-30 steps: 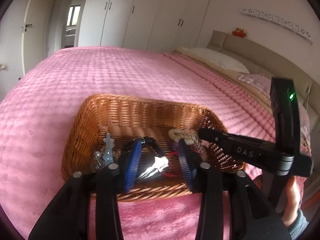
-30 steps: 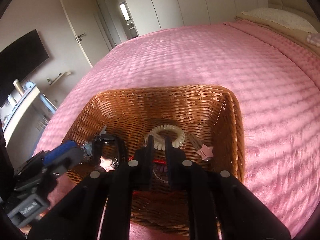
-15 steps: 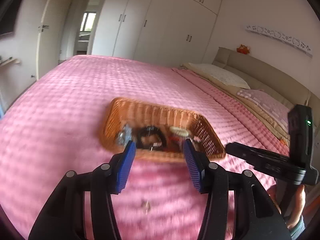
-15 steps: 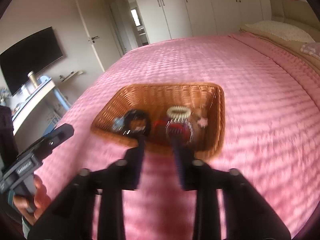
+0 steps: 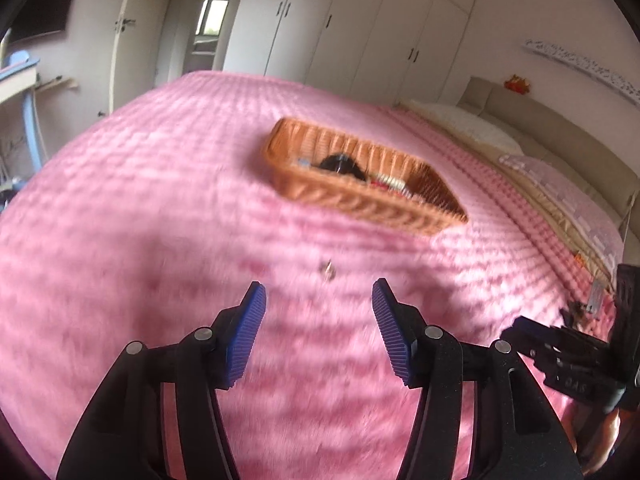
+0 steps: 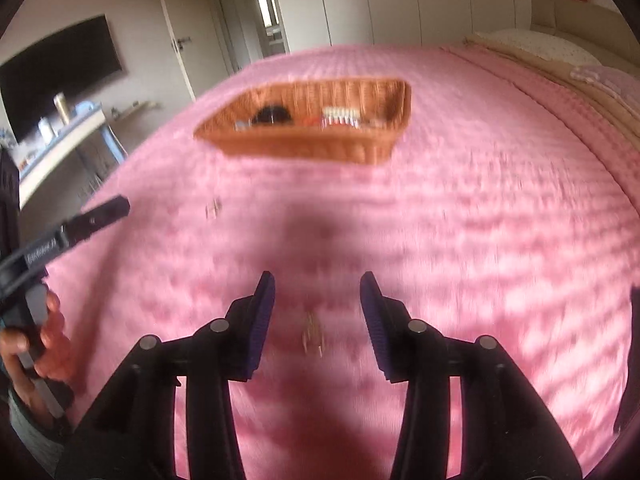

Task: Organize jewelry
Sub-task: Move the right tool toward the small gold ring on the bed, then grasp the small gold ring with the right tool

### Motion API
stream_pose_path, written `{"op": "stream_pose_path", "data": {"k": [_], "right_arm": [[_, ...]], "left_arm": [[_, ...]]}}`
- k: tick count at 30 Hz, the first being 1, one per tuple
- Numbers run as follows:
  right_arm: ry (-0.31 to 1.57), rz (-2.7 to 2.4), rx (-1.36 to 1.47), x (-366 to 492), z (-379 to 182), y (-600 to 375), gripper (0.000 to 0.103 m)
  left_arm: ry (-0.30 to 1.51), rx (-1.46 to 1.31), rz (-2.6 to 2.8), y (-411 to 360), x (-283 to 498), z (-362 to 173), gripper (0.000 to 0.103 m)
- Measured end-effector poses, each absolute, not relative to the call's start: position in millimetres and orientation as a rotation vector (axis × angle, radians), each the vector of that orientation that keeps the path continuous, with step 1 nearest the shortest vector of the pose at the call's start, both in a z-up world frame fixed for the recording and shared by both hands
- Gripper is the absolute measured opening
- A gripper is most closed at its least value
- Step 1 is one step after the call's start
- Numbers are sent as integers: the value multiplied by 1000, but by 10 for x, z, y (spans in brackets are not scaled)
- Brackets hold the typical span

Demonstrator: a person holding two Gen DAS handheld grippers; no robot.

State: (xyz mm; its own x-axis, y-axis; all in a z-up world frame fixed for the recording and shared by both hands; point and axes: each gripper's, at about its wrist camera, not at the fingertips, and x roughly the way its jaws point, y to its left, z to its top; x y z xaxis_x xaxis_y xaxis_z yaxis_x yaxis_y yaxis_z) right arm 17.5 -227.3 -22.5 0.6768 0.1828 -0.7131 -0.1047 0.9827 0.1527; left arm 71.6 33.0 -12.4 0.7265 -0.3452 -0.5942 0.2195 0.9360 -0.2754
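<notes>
Woven wicker basket (image 5: 362, 196), warm brown, ribbed and rough, on a pink bedspread (image 5: 140, 208) of soft, matt, waffle-textured cloth. Matt black plastic arms with small bright metal pivot pins on the left gripper (image 5: 319, 330) and the right gripper (image 6: 316, 322), finely ribbed blue pads (image 5: 390, 330) on the fingers. Small shiny metal trinket (image 5: 328, 271) on the cloth, details blurred.

Each black tool (image 5: 318, 328) has ridged blue pads (image 5: 246, 338) and silver screws.
</notes>
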Motion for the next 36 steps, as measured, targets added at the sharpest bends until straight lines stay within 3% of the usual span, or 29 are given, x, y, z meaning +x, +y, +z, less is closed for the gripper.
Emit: {"op": "stream_pose_path", "data": {"k": [10, 25, 27, 34, 36], "right_arm": [[911, 152, 17, 268, -506, -2112, 14], [909, 127, 18, 686, -561, -2133, 13], [908, 131, 26, 744, -563, -2145, 13], [895, 125, 15, 854, -558, -2130, 13], [889, 123, 5, 848, -552, -2116, 13]], "left_arm": [[749, -122, -316, 181, 728, -274, 52], [839, 40, -344, -212, 1436, -446, 50], [859, 46, -359, -253, 1524, -499, 40], [889, 67, -377, -323, 1626, -591, 31], [892, 70, -375, -330, 1644, -601, 18]]}}
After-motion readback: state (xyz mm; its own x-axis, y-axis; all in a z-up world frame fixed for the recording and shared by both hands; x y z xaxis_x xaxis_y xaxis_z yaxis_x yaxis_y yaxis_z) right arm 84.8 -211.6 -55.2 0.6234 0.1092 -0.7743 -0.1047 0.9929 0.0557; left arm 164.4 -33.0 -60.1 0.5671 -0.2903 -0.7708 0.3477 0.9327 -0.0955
